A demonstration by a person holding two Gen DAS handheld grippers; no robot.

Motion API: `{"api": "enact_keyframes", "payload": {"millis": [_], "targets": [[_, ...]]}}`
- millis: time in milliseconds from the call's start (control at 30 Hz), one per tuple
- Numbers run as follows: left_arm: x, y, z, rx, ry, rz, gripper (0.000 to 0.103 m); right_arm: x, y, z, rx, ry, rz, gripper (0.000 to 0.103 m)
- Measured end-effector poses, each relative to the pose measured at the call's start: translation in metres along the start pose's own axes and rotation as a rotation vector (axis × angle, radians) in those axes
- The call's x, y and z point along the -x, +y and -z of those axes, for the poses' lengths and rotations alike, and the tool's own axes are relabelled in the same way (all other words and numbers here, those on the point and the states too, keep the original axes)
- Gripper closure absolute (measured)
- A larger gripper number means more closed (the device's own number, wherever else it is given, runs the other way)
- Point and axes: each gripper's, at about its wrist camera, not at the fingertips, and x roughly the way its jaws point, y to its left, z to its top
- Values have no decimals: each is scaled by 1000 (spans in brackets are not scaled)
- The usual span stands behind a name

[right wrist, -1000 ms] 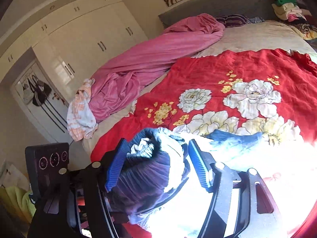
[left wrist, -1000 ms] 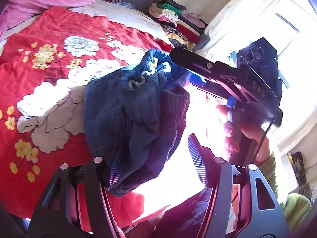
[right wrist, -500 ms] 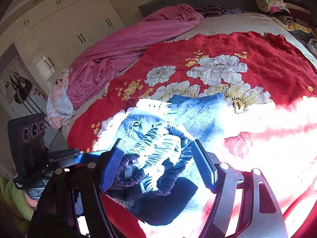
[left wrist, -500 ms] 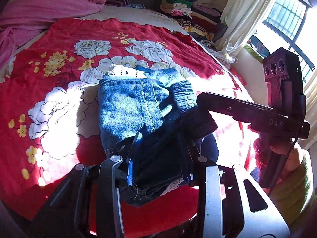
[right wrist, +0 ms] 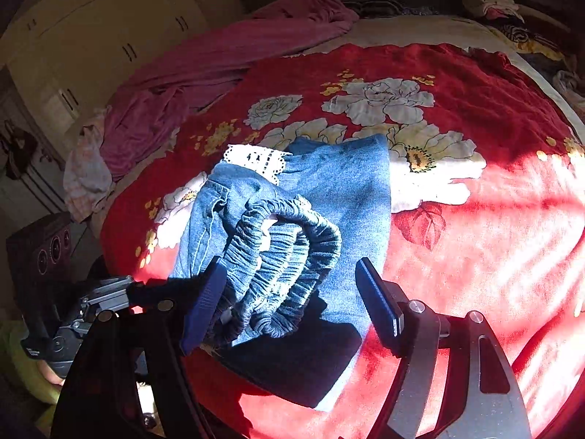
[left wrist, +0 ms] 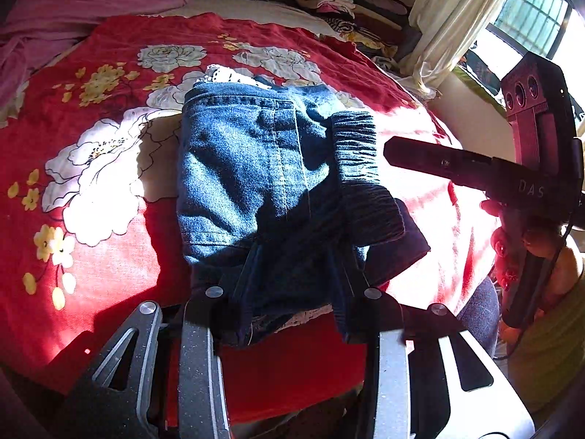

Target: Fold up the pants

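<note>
From the left wrist camera, the folded pants (left wrist: 252, 179) lie on a red flowered blanket (left wrist: 84, 248) that covers the bed. The left gripper (left wrist: 296, 289) has the near edge of the denim bunched between its two fingers, pressed from both sides; its jaws have just been closing onto that cloth and now stand narrow around it. The elastic waistband (left wrist: 356, 161) lies along the right side of the bundle. Just right of it the right gripper (left wrist: 438, 161) reaches in, held by a hand (left wrist: 530, 245), its fingertip close to the waistband. To the left of the pants the blanket is bare and flat. Far back, a pile of clothes (left wrist: 347, 3) sits by a curtain (left wrist: 449, 18).

From the right wrist camera, the pants (right wrist: 340, 190) lie near the middle of the blanket (right wrist: 475, 256), a white lace trim (right wrist: 256, 157) showing at their far edge. The right gripper (right wrist: 292, 303) stands wide apart, its jaws having just been opening a little. The gathered waistband (right wrist: 285, 248) sits between the fingers: it touches the left pad (right wrist: 204, 303), while the right pad is clear of the cloth. The blanket right of the pants lies open in sunlight. A pink sheet (right wrist: 219, 69) is heaped at the far left edge of the bed, with a wardrobe (right wrist: 91, 25) behind.
</note>
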Motion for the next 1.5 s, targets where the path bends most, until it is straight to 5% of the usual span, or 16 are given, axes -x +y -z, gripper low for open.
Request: {"api": "enact_keyframes", "payload": {"millis": [300, 633, 667, 700, 767, 867, 1167, 1300, 1500], "targets": [[4, 1, 0, 4, -3, 13, 76, -18, 19, -50, 86, 9, 35, 31], [7, -2, 5, -13, 8, 23, 76, -92, 45, -63, 224, 201, 18, 32], [7, -2, 6, -18, 9, 25, 76, -99, 44, -58, 219, 227, -4, 44], [8, -3, 8, -24, 12, 29, 76, -104, 44, -51, 215, 243, -31, 67], [10, -4, 14, -34, 20, 36, 76, -103, 50, -42, 246, 221, -24, 82], [10, -4, 20, -42, 24, 39, 76, -92, 60, -45, 258, 156, 5, 91], [10, -4, 20, -49, 20, 41, 76, -130, 49, -53, 280, 196, 124, 90], [11, -5, 20, -49, 25, 40, 76, -115, 37, -56, 191, 157, 107, 66], [11, -5, 21, -44, 27, 41, 76, -52, 40, -52, 175, 38, 96, 48]]}}
